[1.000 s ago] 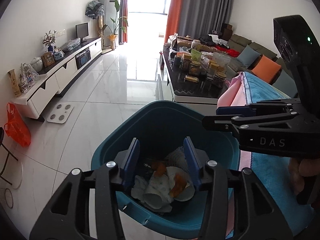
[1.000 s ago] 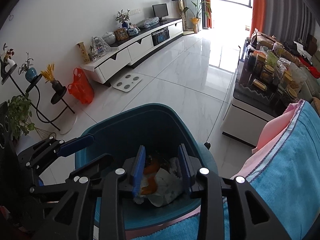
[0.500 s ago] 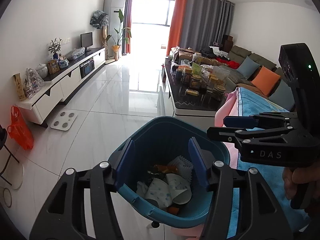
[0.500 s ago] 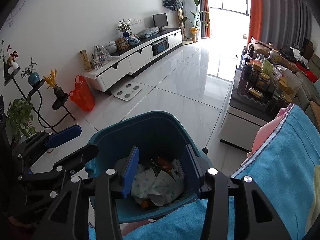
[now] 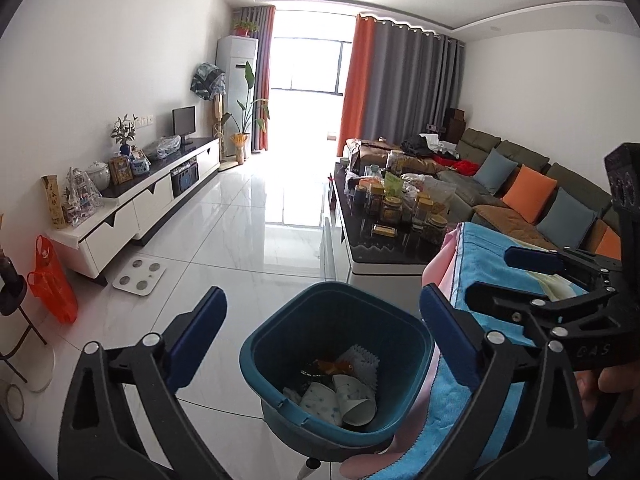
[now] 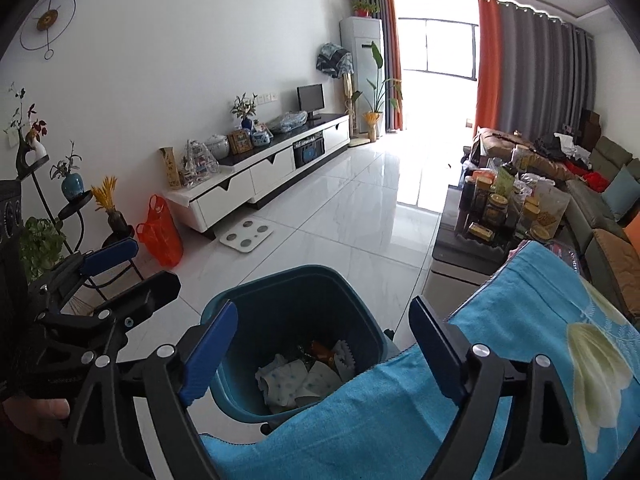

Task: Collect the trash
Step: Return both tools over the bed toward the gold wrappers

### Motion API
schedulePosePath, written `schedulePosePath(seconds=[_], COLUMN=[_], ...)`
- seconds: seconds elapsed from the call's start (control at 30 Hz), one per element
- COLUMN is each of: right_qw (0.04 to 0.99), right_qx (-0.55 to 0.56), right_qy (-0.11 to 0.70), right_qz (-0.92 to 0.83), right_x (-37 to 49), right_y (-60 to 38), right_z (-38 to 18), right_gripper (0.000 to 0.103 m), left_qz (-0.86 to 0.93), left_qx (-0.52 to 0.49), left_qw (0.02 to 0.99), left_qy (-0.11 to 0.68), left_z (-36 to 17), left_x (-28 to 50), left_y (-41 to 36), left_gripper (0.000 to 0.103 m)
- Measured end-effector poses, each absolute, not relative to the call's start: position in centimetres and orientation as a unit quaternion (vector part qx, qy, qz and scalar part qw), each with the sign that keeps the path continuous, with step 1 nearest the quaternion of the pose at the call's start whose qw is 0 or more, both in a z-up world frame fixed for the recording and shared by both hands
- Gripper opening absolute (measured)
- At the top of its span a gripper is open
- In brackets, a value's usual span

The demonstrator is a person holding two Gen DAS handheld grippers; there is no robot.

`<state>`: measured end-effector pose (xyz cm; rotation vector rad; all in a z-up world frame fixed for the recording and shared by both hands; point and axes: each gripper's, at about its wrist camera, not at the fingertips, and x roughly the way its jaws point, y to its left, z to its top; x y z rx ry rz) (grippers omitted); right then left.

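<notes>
Above the bin: both grippers hung over the open mouth of the teal bin (image 5: 336, 364), angled down toward it.
Left gripper: the left gripper (image 5: 322, 334) stood spread as wide as it goes, holding nothing; its jaws had just been opening, and only air and the bin below showed between its blue pads (image 5: 448, 340).
Right gripper: the right gripper (image 6: 322, 346) was likewise splayed wide and empty, its jaws having just been opening too; nothing lay between them but the view down into the bin.
What changed: a second earlier both pairs of pads were drawn in close, low over the bin's contents; now they sat far apart and the bin looked smaller and farther below, so both hands had released and pulled up and back.
Trash: crumpled paper cups (image 5: 340, 402), a fluted white paper liner (image 5: 360, 362) and orange scraps (image 5: 330, 366) lay in a heap at the bottom of the bin.
Surroundings: the bin stood on the tiled floor (image 5: 224, 248), touching the blue cloth (image 6: 520, 320) draped over the surface beside it; the cluttered coffee table (image 5: 384, 248) sat beyond.
Meaning for the task: this load appeared delivered; next would likely be looking for more rubbish, though none showed clearly on the cloth.
</notes>
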<state>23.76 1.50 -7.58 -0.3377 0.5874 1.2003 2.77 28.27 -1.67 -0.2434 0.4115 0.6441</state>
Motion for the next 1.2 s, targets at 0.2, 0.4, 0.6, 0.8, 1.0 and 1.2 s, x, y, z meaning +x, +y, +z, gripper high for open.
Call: schedulePosePath(seconds=[0.2, 0.4, 0.6, 0.8, 1.0, 1.2], right_qw=[0.805, 0.833, 0.862, 0.889, 0.913, 0.934], right_qx=[-0.128, -0.109, -0.085, -0.083, -0.083, -0.093], right_qy=[0.238, 0.213, 0.195, 0.177, 0.167, 0.158], right_qz=[0.529, 0.500, 0.461, 0.413, 0.363, 0.308], right_x=[23.8, 23.8, 24.0, 23.6, 22.8, 21.5], right_y=[-2.9, -7.4, -11.8, -15.6, -19.6, -23.7], right_z=[-5.8, -4.8, -4.4, -4.5, -5.3, -6.8], right_gripper=[0.094, 0.096, 0.096, 0.096, 0.096, 0.096], left_qz=[0.313, 0.298, 0.274, 0.240, 0.193, 0.134], left_qx=[-0.114, -0.105, -0.085, -0.078, -0.087, -0.095], left_qw=[0.929, 0.940, 0.952, 0.964, 0.973, 0.981], left_qy=[0.163, 0.127, 0.102, 0.089, 0.091, 0.106], left_z=[1.7, 4.8, 6.6, 7.1, 6.1, 3.7], left_x=[1.3, 0.4, 0.4, 1.1, 2.6, 4.2], left_y=[26.2, 23.4, 20.1, 17.3, 14.4, 11.1], left_gripper=[0.097, 0.097, 0.097, 0.097, 0.097, 0.097])
